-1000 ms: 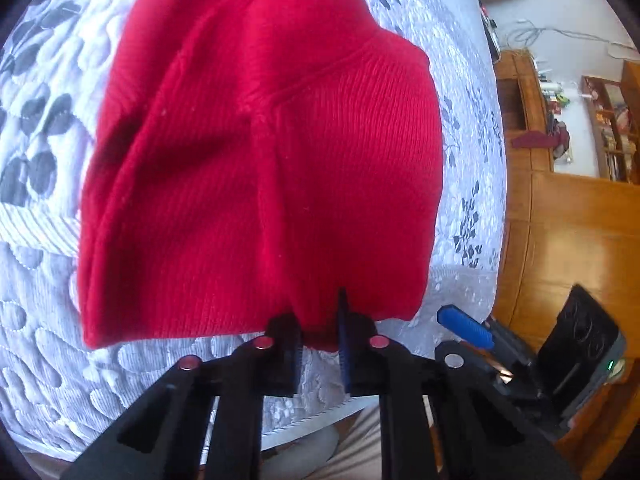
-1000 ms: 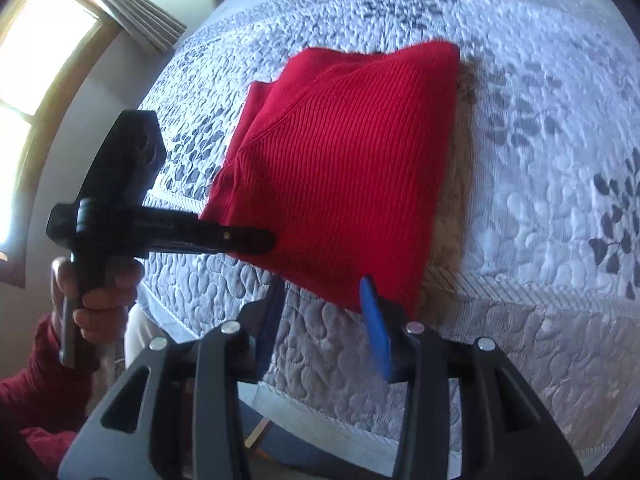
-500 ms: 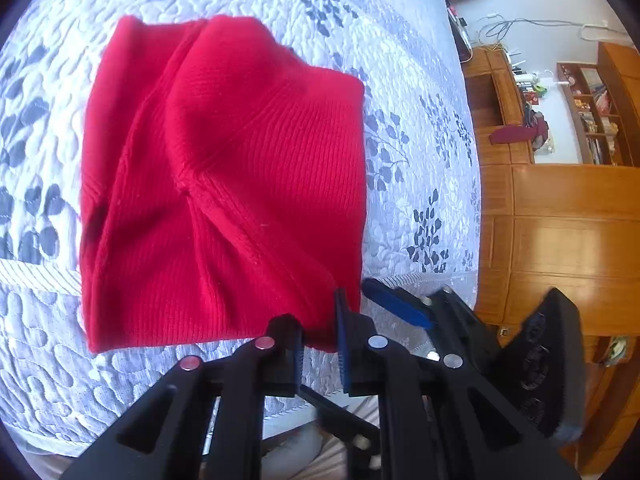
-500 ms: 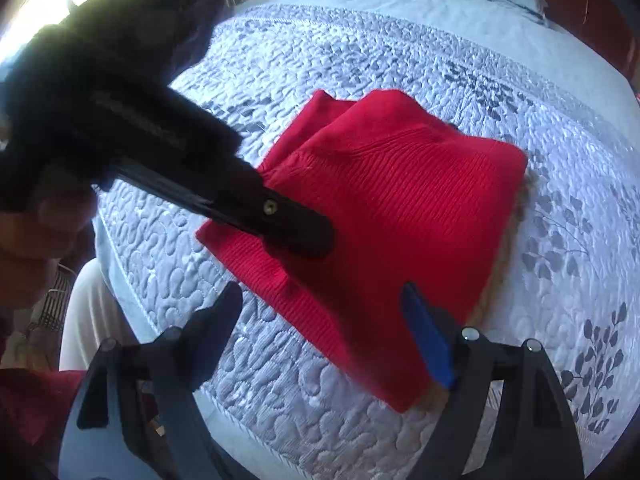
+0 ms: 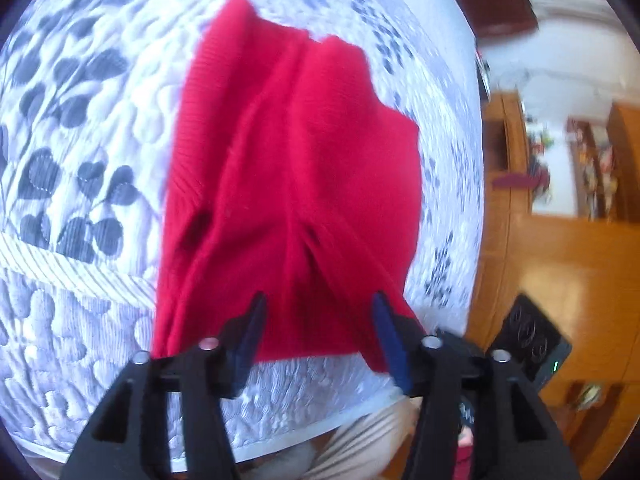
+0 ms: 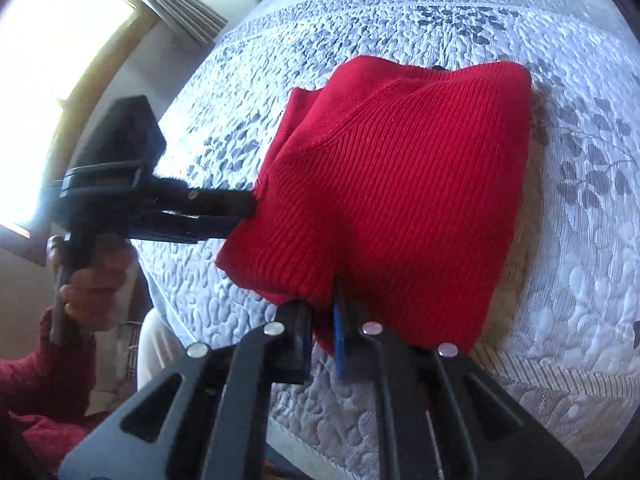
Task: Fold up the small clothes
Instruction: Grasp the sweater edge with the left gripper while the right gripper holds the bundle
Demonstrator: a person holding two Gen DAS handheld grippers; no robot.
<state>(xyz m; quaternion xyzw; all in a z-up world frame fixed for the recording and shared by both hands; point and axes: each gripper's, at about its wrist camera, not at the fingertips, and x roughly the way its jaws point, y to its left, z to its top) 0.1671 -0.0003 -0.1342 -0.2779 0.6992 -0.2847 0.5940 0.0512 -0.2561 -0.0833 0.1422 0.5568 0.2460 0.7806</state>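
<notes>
**Right pinches the near hem as the left lets go**

The right hand-held gripper (image 6: 322, 322) is clenched on the near edge of the red knitted garment (image 6: 400, 184), a fold of knit caught between its closed jaws. The left hand-held gripper (image 5: 316, 334) has its jaws opening; the garment's near hem lies between them, but the pads look clear of the cloth. In the right wrist view that left tool reaches in from the left side, its tips at the garment's left edge.

The garment lies bunched and partly folded on the quilted bed (image 6: 560, 320), close to the bed's near edge. The step in hand seems to be a regrip ahead of another fold. The next move probably calls for the left to take a fresh hold, then both to carry the near hem toward the far side.

Far and right of the garment the quilt is bare, with ample room. The near edge is tight: the person's legs (image 5: 352, 448) sit just below it.
</notes>
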